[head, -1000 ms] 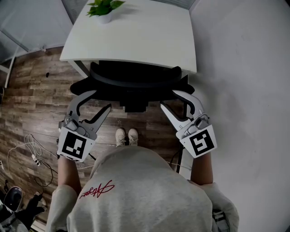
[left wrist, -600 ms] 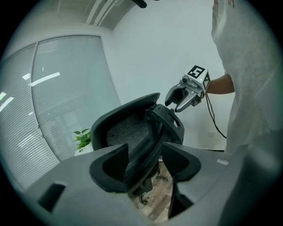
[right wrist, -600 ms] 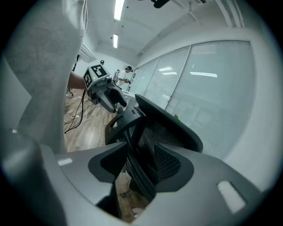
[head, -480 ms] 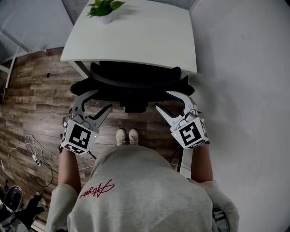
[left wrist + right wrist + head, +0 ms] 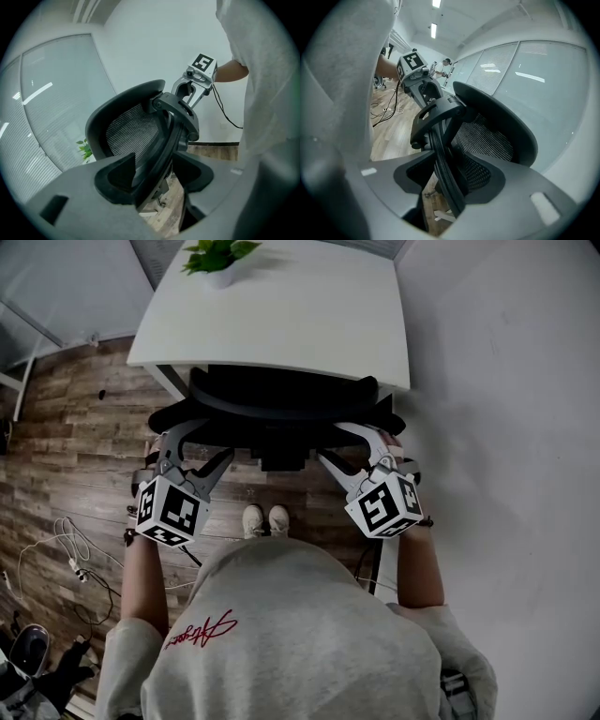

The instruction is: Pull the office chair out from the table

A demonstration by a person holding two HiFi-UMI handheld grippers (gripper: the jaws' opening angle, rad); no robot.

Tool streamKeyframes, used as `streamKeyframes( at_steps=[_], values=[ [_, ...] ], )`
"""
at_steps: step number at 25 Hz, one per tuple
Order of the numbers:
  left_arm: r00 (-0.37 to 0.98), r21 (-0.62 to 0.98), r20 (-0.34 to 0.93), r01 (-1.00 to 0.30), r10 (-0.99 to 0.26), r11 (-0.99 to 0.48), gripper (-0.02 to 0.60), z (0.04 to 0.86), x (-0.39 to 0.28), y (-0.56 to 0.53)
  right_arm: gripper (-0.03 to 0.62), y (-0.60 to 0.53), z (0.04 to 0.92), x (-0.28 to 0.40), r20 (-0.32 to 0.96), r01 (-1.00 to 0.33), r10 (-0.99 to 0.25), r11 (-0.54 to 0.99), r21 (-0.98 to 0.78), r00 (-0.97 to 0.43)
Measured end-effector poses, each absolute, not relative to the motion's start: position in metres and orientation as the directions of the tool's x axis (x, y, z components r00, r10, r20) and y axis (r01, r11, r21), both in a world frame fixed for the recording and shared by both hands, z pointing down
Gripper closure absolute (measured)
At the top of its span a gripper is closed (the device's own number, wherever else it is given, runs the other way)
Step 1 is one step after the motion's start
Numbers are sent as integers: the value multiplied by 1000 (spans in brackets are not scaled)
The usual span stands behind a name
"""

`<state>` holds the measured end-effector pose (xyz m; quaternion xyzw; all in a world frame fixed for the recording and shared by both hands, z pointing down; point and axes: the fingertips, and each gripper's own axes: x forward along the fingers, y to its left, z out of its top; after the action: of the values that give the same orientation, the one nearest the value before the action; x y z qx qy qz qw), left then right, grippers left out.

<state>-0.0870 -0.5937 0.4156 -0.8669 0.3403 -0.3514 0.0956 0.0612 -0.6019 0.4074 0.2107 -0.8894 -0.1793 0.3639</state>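
The chair [image 5: 281, 413] sits tucked under the table [image 5: 281, 315], with its back toward the person. The left gripper [image 5: 200, 448] and right gripper [image 5: 336, 443] straddle the back's side rims. Their jaws are apart, have just been opening, and are not pressing. A wall [image 5: 506, 427] stands near on the right, and open floor [image 5: 84, 446] lies to the left.

The black mesh-backed office chair [image 5: 281, 407] stands upright, pushed in under the white table [image 5: 300, 324].
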Motion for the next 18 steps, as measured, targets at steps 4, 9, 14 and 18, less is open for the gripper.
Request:
streamKeyframes(
  at_steps=[4,9,14,18],
  values=[
    [501,-442,587,-458,-635,-771,334,419,-89,-592,390,-602,410,60,607,-196,-487,854,482,-627],
    [490,-444,631,-407,-601,-798,333,425,-87,-588,384,-599,417,55,647,-137,-460,864,485,-608],
    [433,-474,701,-311,-567,-824,326,440,-84,-589,384,-604,424,51,683,-75,-474,847,526,-556],
    [362,-521,740,-224,-566,-824,313,450,-86,-591,378,-606,433,52,718,-31,-476,843,537,-508]
  ],
)
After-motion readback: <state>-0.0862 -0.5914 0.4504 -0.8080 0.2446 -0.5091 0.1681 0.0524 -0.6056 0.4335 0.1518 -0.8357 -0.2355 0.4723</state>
